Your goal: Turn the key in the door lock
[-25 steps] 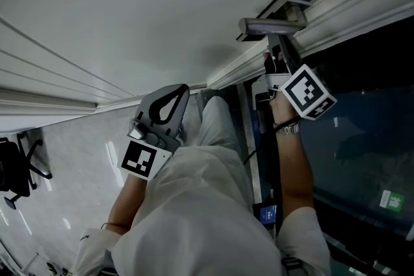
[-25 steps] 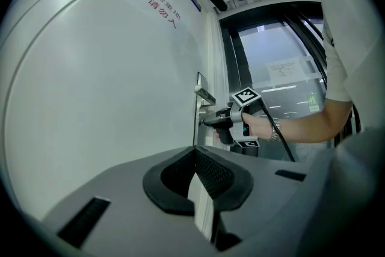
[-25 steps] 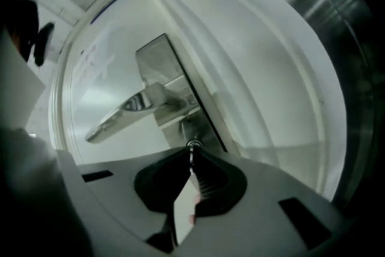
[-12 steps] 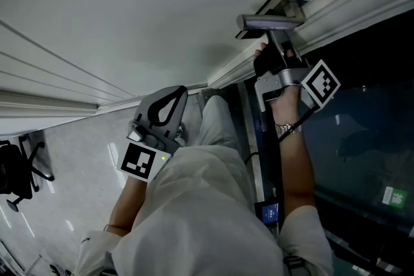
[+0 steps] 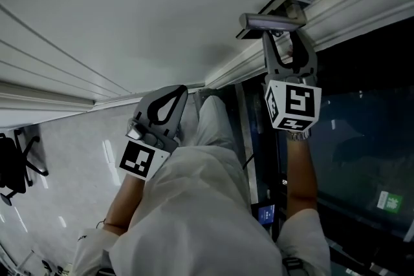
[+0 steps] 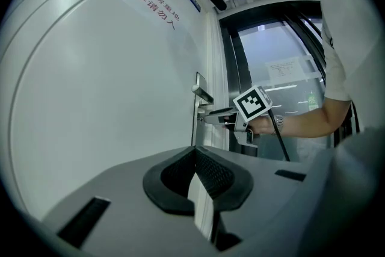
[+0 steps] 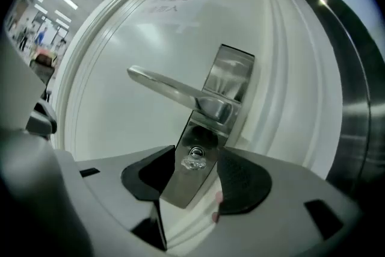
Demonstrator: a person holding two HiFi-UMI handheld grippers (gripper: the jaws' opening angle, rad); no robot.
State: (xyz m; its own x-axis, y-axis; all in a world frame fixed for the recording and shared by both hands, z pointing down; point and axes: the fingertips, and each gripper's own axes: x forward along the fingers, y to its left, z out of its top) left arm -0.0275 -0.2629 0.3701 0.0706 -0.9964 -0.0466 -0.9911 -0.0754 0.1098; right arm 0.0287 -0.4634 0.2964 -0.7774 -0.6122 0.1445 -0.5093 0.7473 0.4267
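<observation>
Right gripper [image 7: 197,174], jaws just opened either side of the key [image 7: 194,159], faces the white door [image 7: 120,39] beside dark glass [image 5: 362,139].

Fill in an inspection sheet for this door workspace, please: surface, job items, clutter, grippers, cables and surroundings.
Surface: white door; no table in view.
Job's things: key sits in the lock plate, below the door handle.
Clutter: nothing seen.
Grippers: right gripper has just been opening its jaws; they stand either side of the key, pads off it. Left gripper is shut, empty, away from the lock.
Cables: dark cable hangs below the right gripper.
Surroundings: glass panel beside the door; office chair on the floor.
</observation>
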